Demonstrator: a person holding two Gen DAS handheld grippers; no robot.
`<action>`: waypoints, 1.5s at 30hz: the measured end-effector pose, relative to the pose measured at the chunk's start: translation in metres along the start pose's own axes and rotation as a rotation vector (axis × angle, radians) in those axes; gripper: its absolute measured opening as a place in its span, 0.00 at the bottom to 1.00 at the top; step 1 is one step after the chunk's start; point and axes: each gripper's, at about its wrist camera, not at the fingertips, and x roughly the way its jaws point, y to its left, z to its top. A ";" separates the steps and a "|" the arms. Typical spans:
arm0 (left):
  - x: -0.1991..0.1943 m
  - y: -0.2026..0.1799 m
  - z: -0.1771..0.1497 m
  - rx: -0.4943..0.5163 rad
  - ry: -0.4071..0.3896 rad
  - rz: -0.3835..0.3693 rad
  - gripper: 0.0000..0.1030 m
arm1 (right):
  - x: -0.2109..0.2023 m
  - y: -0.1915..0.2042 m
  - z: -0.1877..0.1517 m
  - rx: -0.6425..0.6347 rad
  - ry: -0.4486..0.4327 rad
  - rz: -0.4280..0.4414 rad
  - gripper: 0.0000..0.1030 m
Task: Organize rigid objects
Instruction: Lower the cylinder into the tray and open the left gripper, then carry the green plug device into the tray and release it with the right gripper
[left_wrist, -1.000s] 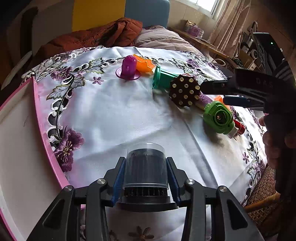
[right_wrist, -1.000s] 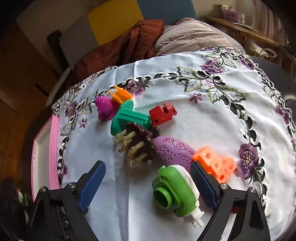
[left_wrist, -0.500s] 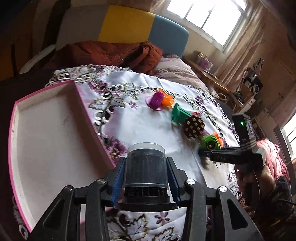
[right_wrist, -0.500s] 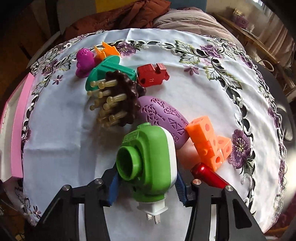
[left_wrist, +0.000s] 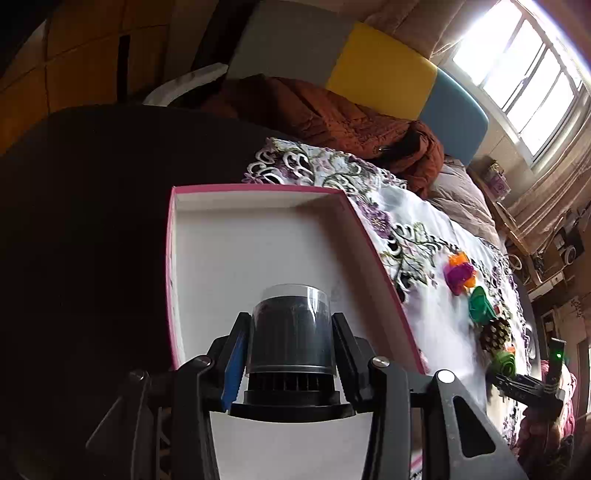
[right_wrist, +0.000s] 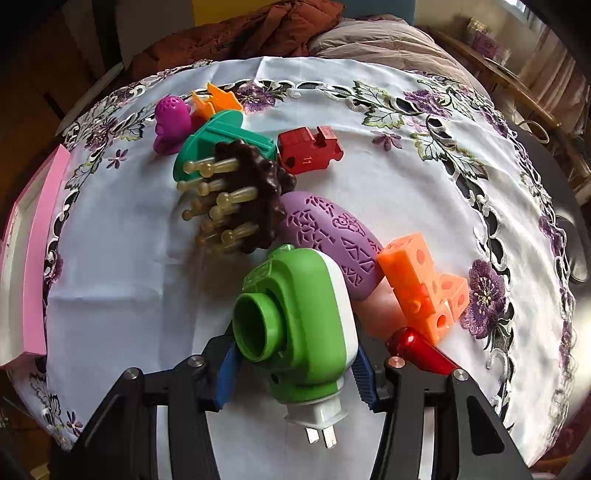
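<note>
My left gripper (left_wrist: 290, 347) is shut on a black cylinder with a clear cap (left_wrist: 291, 325) and holds it upright above the white floor of the pink-rimmed tray (left_wrist: 236, 258). A green and white plug-in device (right_wrist: 306, 317) with two metal prongs lies between the blue pads of my right gripper (right_wrist: 295, 356). Both pads touch its sides, though the jaws are opening slightly. The device rests on the white embroidered cloth (right_wrist: 129, 277) beside the pile of other objects.
On the cloth lie a brown pegged brush (right_wrist: 251, 199), a teal piece (right_wrist: 218, 136), a purple toy (right_wrist: 171, 118), orange shapes (right_wrist: 218, 99), a red train block (right_wrist: 308, 149), a purple patterned piece (right_wrist: 332, 236), orange cubes (right_wrist: 424, 284) and a red handle (right_wrist: 417, 347). The tray's wall (right_wrist: 37, 240) stands at the left.
My left gripper has swung left with the cylinder, from over the cloth to over the tray. My right gripper has dropped around the green device and closed on it.
</note>
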 end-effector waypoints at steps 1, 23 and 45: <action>0.005 0.004 0.006 -0.003 0.000 0.021 0.42 | 0.001 0.005 0.000 -0.004 -0.003 -0.003 0.52; -0.017 0.014 0.004 0.004 -0.080 0.200 0.59 | 0.001 0.007 0.004 -0.004 -0.015 0.003 0.63; -0.067 -0.024 -0.089 0.035 -0.107 0.243 0.59 | -0.002 0.024 -0.003 -0.097 -0.036 -0.047 0.51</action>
